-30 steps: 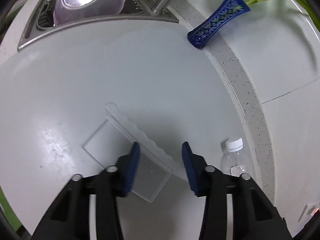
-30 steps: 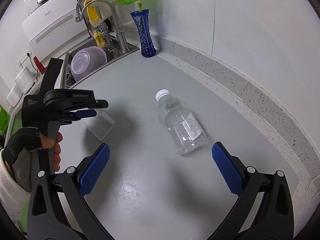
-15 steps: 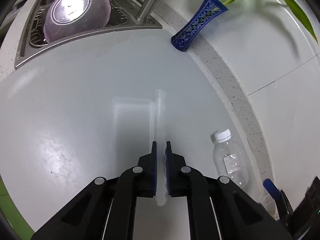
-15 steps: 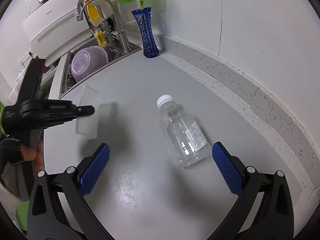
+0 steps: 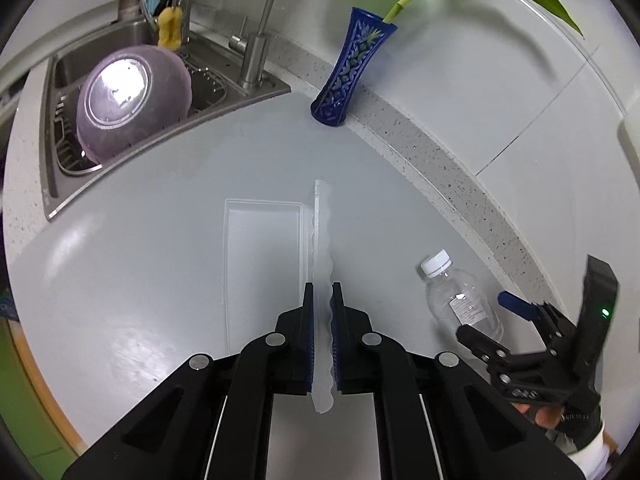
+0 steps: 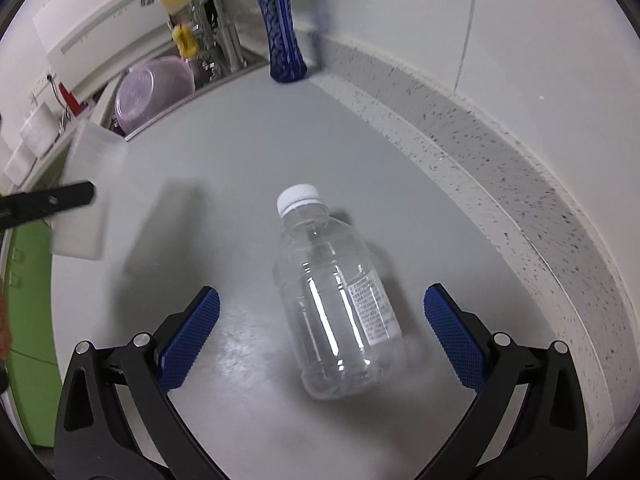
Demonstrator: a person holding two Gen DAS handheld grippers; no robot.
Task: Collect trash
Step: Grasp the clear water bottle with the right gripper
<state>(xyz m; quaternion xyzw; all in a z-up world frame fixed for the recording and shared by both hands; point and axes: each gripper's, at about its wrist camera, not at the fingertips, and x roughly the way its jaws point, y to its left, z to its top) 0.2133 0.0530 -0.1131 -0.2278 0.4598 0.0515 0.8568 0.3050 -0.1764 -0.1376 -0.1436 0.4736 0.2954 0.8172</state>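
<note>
Left gripper [image 5: 321,340] clamps clear plastic box [image 5: 264,264] by its thin rim | right gripper [image 6: 320,328] agape astride bottle [image 6: 334,300] | risk: bottle rolls from closing pads

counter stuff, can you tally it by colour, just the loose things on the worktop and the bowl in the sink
clear: 2, plastic bottle and plastic tray
blue: 1, vase
purple: 1, bowl
total: 4
</note>
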